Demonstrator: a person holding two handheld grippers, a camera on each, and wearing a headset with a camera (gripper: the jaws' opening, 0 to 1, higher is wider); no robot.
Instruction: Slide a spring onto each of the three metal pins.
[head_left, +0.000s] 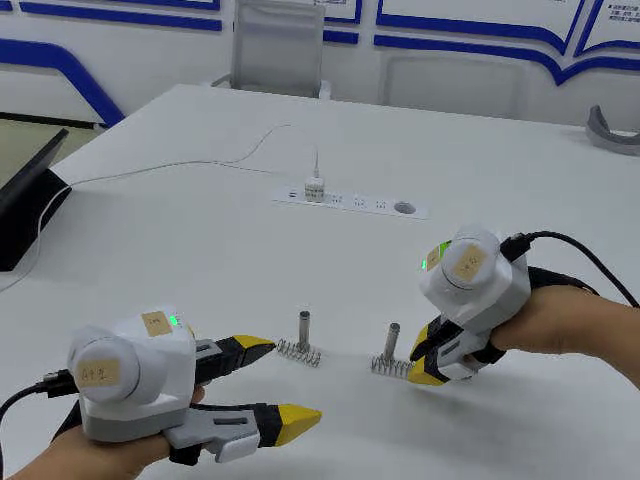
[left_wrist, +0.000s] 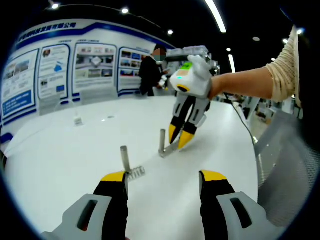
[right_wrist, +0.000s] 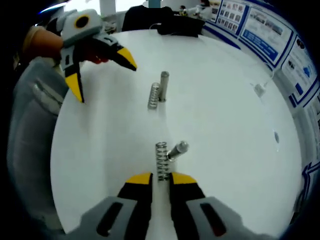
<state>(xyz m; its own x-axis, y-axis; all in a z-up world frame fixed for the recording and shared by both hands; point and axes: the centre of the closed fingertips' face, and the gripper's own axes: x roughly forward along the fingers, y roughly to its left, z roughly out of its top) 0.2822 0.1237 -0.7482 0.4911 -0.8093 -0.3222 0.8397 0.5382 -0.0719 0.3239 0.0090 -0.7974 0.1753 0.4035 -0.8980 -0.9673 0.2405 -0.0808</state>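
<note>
Two metal pins stand upright on the white table, the left pin (head_left: 304, 328) and the right pin (head_left: 392, 340). A spring lies at the foot of each: the left spring (head_left: 298, 352) and the right spring (head_left: 392, 367). My right gripper (right_wrist: 161, 179) points down at the table, its jaws narrowed onto the near end of the right spring (right_wrist: 161, 160), which still lies flat beside its pin (right_wrist: 177, 149). My left gripper (left_wrist: 162, 177) hovers open just short of the left pin (left_wrist: 124, 157) and its spring (left_wrist: 136, 173), holding nothing.
A white power strip (head_left: 350, 200) with a plugged-in adapter (head_left: 315, 188) and its cable lies mid-table. A dark screen (head_left: 25, 205) sits at the left edge, a chair (head_left: 278, 45) at the far side. A person (left_wrist: 150, 70) stands in the background.
</note>
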